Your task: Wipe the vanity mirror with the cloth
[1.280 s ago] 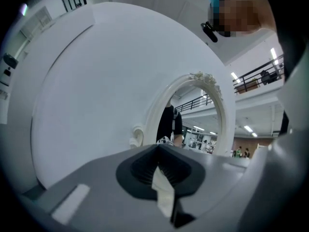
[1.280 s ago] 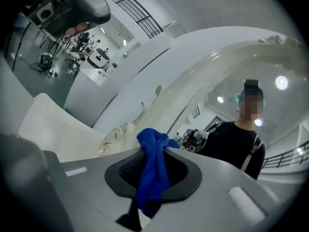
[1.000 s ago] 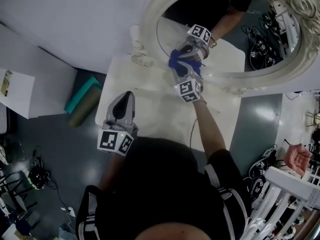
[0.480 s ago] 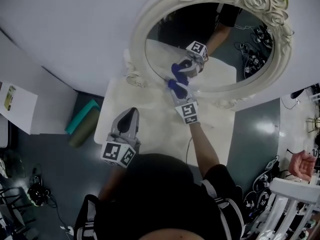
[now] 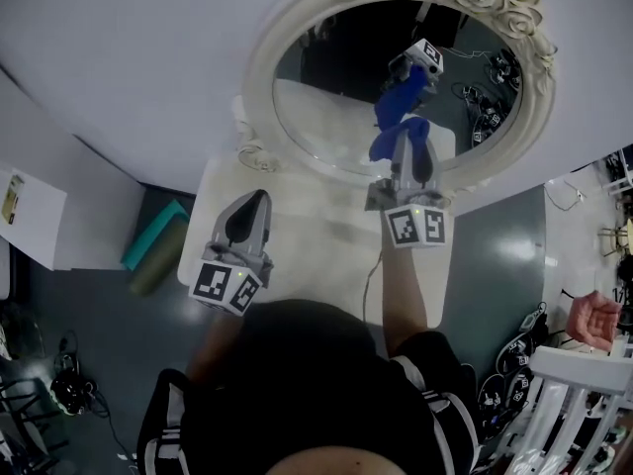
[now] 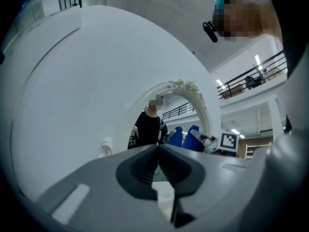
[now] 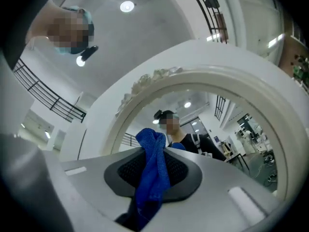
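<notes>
step in hand: wiping. the right gripper [image 5: 412,152] is raised to the oval vanity mirror [image 5: 326,117], its jaws clamped on a blue cloth [image 5: 396,137]. in the right gripper view the cloth [image 7: 152,168] stands pinched between the two pads, with a bunched tuft sticking out past the tips. from the head view the tuft and its reflection meet on the right part of the glass, so we judge it is touching there.

the left gripper [image 5: 253,199] hangs over the white tabletop [image 5: 307,236], well apart from the mirror. its own view [image 6: 158,153] shows the jaws brought together at the tips with nothing between them.

notes for a good pass:
- only the soft tuft should meet the glass, and the hard jaw tips should stay off it.
- press lightly. the mirror appears to lean against the wall, so we would not push it.
- overlapping strokes from the right side toward the untouched left would suit.
- stop short of the ornate white frame [image 5: 259,77], since the carved roses at the top could snag the cloth.
- hold the clamp firm so the cloth does not slip out.

writing: none legible. each gripper carries a cube with black-and-white square markers [image 5: 415,228], which are patterns and not text. a white box at the far left [image 5: 12,198] bears a yellowish label, too small to read.
</notes>
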A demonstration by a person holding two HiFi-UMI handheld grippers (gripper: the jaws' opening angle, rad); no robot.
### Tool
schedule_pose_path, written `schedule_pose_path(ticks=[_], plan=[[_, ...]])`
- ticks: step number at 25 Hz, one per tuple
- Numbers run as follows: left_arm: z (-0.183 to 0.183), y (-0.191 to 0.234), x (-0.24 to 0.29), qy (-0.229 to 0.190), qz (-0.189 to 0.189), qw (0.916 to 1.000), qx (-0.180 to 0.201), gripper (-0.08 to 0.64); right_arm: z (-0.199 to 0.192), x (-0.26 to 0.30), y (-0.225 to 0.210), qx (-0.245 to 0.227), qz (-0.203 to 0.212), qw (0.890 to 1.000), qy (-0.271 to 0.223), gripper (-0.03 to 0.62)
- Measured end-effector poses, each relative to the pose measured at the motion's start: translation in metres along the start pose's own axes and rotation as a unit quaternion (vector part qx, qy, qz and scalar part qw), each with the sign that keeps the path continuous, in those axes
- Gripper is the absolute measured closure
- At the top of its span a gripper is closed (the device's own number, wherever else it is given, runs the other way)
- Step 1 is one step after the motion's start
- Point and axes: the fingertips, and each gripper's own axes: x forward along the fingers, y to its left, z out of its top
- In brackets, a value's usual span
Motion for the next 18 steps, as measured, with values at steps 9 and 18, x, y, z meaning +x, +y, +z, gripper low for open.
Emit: schedule_pose_path(ticks=[9, 18], plan=[[-0.006, -0.009, 0.002, 0.003, -0.013, 0.9999, -0.007, 0.549, 0.138, 0.038, -0.048, -0.082, -0.09, 0.989, -0.086, 0.528], [-0.011, -0.009, 0.003, 0.005, -0.014, 0.9998, -0.014, 0.549, 0.148, 0.057, -0.056, -0.061, -0.106, 0.989, -0.081, 0.528]])
